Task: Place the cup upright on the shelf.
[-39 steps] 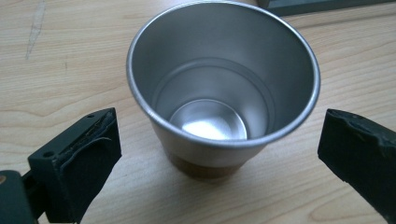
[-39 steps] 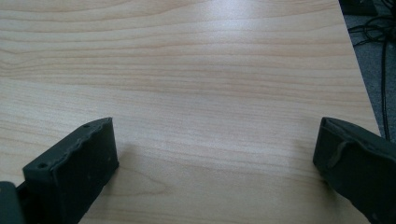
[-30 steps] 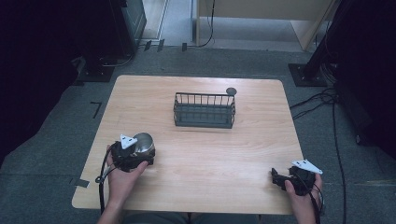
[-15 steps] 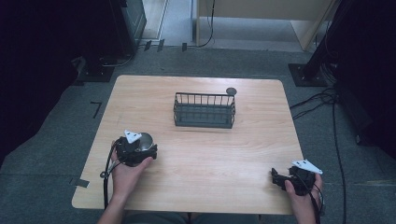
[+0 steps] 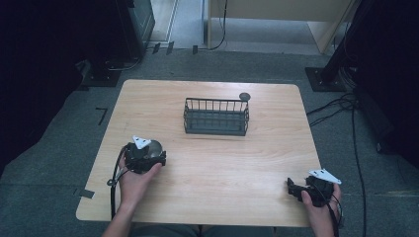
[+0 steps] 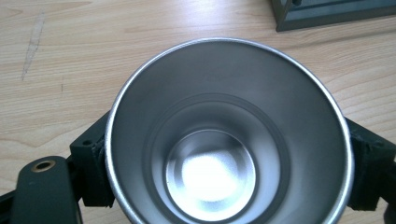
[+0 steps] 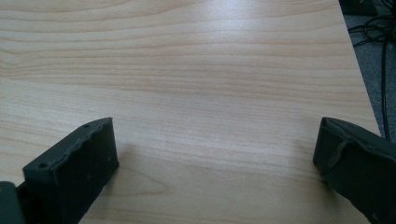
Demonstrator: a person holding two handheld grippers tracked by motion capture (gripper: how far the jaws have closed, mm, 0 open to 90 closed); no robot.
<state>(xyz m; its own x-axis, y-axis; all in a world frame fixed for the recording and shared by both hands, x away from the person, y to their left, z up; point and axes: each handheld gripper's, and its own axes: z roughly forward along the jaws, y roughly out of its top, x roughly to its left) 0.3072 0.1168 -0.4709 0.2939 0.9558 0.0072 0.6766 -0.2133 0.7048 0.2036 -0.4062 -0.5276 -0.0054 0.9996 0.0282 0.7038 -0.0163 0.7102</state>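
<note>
Near the wooden table's (image 5: pixel 207 197) left edge, the left gripper (image 5: pixel 145 157) clamped a shiny steel cup (image 6: pixel 229 140); the right gripper (image 7: pixel 215 158) stood apart over bare wood.

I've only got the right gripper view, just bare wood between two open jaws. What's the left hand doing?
Observer: The left gripper is shut on a steel cup, one jaw on each side.
Operator: Anything inside the cup?
Observer: No, the left gripper view looks straight in at a bare, shiny bottom.
Operator: Where could it go?
Observer: A dark wire basket stands at the far middle of the table, apart from both hands.
</note>
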